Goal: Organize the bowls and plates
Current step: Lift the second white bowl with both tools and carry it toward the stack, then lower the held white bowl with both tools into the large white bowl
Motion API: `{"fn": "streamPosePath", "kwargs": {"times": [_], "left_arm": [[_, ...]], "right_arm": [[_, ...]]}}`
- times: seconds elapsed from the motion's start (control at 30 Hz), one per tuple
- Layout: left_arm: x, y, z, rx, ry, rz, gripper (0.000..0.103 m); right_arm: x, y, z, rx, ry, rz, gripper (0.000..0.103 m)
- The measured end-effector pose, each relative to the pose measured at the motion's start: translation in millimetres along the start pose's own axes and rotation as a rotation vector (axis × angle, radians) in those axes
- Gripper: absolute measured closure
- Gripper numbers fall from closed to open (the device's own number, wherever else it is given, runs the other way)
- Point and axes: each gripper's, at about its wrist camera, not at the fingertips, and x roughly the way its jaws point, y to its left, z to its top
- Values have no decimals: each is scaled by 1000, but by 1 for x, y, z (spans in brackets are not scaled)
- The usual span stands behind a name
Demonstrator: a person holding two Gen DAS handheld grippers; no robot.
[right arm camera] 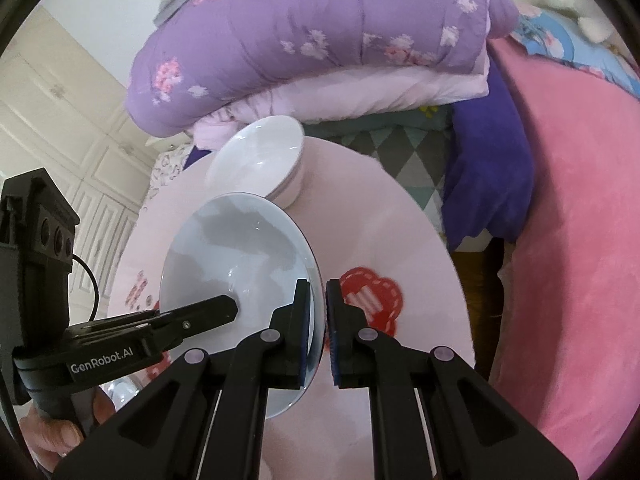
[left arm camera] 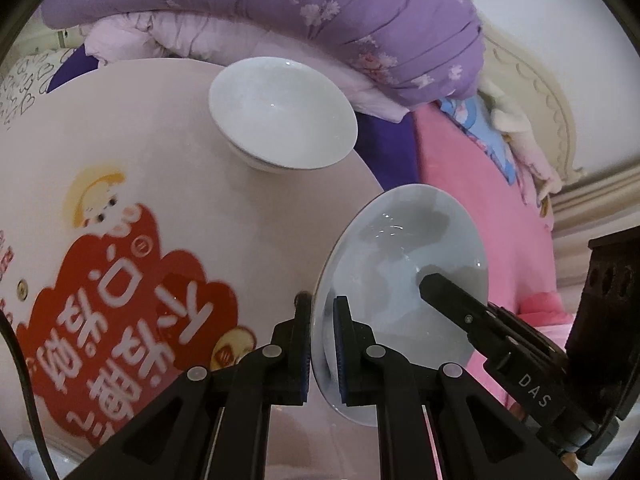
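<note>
A pale blue plate (left arm camera: 404,264) hangs in the air over the round pink table (left arm camera: 160,152), held on both sides. My left gripper (left arm camera: 322,312) is shut on its near left rim. My right gripper (right arm camera: 318,296) is shut on the opposite rim; the plate also shows in the right wrist view (right arm camera: 236,252). One right finger (left arm camera: 448,296) reaches over the plate's face in the left wrist view, and one left finger (right arm camera: 200,312) does so in the right wrist view. A white bowl (left arm camera: 280,114) stands upright on the far part of the table, seen again in the right wrist view (right arm camera: 260,156).
The table top (right arm camera: 400,220) carries red cartoon print (left arm camera: 116,304). Behind it lies a bed with a folded purple floral quilt (left arm camera: 320,4), a pink blanket (right arm camera: 568,220) and a dark purple cloth (right arm camera: 488,168). White cabinet doors (right arm camera: 60,120) stand at the left.
</note>
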Motion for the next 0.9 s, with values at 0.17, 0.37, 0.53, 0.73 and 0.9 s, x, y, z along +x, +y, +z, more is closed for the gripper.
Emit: {"fn": "streamPosePath", "kwargs": {"times": [0.17,0.37,0.53,0.73,0.9], "left_arm": [[-33,6,-20,9,-25,7,97],[-69,14,-52,14,-45,11,97],[-96,16,-79,27,-45,19,97],[-119,15,-108,41,-11,26,97],[-123,11,-128,61,42,36,97]], "right_arm": [[-14,22,-16,-37,-11,13,95],[-26,40,-37,-55,-1,41,95],[-38,52,-55,-69,13,57,95],[-50,63,-77,-89,37,72,95],[-57,67,-96,-114,62,71,95]]}}
